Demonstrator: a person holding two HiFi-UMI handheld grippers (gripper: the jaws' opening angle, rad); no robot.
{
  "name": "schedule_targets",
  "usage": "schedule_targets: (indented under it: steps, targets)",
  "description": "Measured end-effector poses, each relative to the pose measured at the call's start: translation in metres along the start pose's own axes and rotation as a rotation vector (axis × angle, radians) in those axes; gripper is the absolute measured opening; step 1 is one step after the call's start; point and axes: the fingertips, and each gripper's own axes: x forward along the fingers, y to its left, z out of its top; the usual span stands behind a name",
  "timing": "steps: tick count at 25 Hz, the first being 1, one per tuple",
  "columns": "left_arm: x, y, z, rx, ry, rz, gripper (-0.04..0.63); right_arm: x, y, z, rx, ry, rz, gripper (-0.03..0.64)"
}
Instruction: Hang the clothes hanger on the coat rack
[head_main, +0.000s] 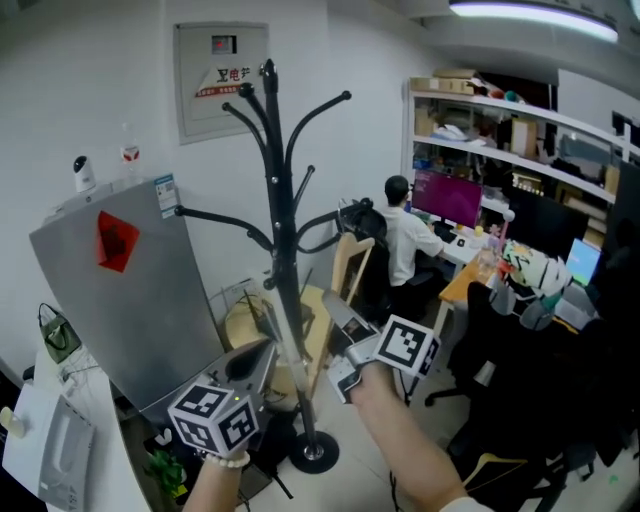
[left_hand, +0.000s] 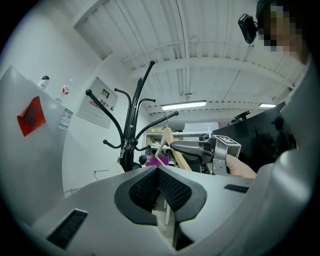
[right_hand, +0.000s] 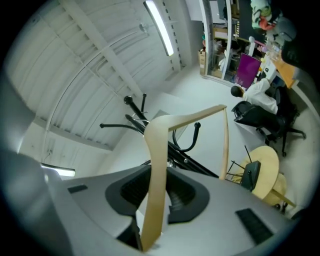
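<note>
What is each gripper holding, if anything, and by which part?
The right gripper grips the wooden clothes hanger by one sloping arm. The left gripper holds nothing, its jaws together.

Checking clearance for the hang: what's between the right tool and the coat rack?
Only the wooden hanger that the right tool grips; in the right gripper view it crosses in front of the coat rack.
</note>
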Motion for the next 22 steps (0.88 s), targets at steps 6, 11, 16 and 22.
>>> schedule_targets:
  steps: [6, 11, 16, 22]
  targets:
    - [0.008, 0.018, -0.005, -0.026, 0.009, -0.023, -0.006, 0.009, -0.010, -0.001, 0.035, -0.049, -0.005, 0.118]
    - [0.012, 0.029, 0.000, -0.025, 0.009, -0.085, -0.006, 0.012, -0.017, -0.009, 0.036, -0.070, -0.049, 0.118]
    - [0.010, 0.034, 0.003, -0.031, 0.007, -0.155, -0.006, 0.018, -0.021, -0.017, 0.008, -0.092, -0.104, 0.118]
    - [0.007, 0.039, -0.012, -0.066, 0.025, -0.220, -0.006, 0.030, -0.032, -0.034, -0.009, -0.092, -0.177, 0.118]
